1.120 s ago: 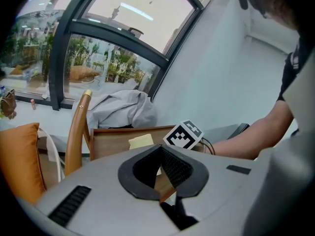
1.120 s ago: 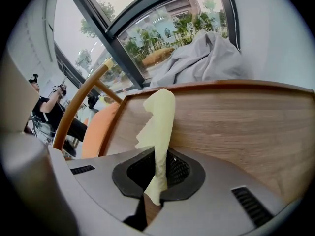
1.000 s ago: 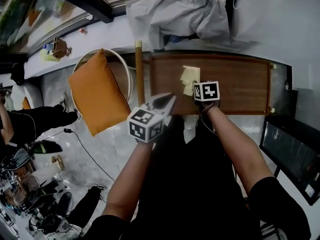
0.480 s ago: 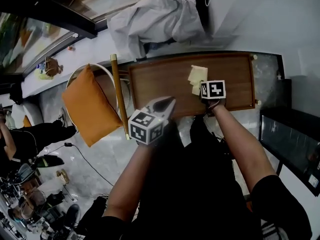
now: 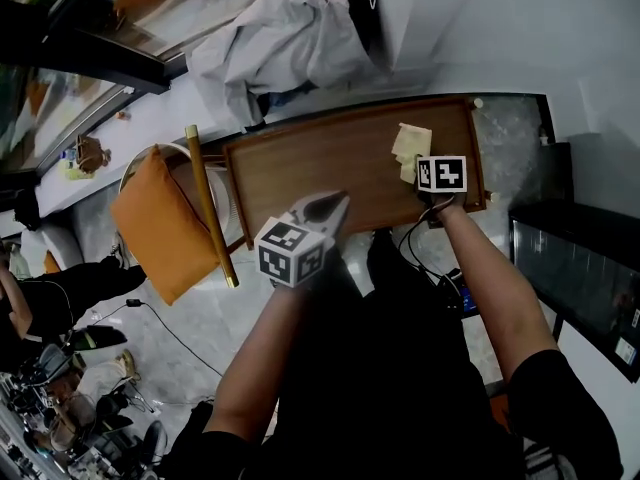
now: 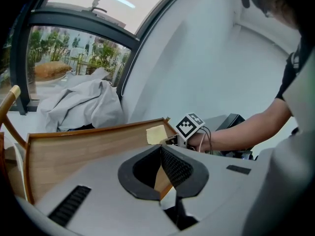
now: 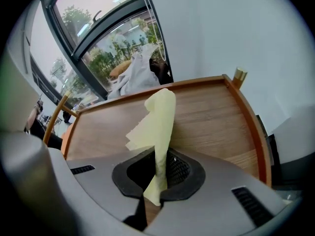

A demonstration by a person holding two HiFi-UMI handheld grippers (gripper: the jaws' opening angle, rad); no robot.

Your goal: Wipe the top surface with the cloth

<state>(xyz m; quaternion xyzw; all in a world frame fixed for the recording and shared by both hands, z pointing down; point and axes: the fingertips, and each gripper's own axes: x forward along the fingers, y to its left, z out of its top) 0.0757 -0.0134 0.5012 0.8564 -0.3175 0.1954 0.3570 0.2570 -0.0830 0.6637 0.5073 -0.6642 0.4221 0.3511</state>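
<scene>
The wooden table top (image 5: 320,173) has a raised rim and lies across the middle of the head view. My right gripper (image 5: 425,173) is over its right end, shut on a pale yellow cloth (image 5: 410,146) that rests on the wood. In the right gripper view the cloth (image 7: 158,124) stands up from between the jaws, with the table (image 7: 216,117) beyond. My left gripper (image 5: 325,208) hovers at the table's near edge, shut with nothing in it. In the left gripper view its pads (image 6: 172,166) meet, and the cloth (image 6: 156,133) shows by the far corner.
An orange cushion (image 5: 160,223) sits on a round chair left of the table, beside a slanted wooden pole (image 5: 210,203). A grey-white fabric heap (image 5: 280,43) lies on the sill behind. A black cabinet (image 5: 580,268) stands at the right. A person (image 5: 40,298) is at far left.
My right gripper has carried the cloth rightward along the table top, from its middle toward the right end. The left gripper has stayed shut at the near edge.
</scene>
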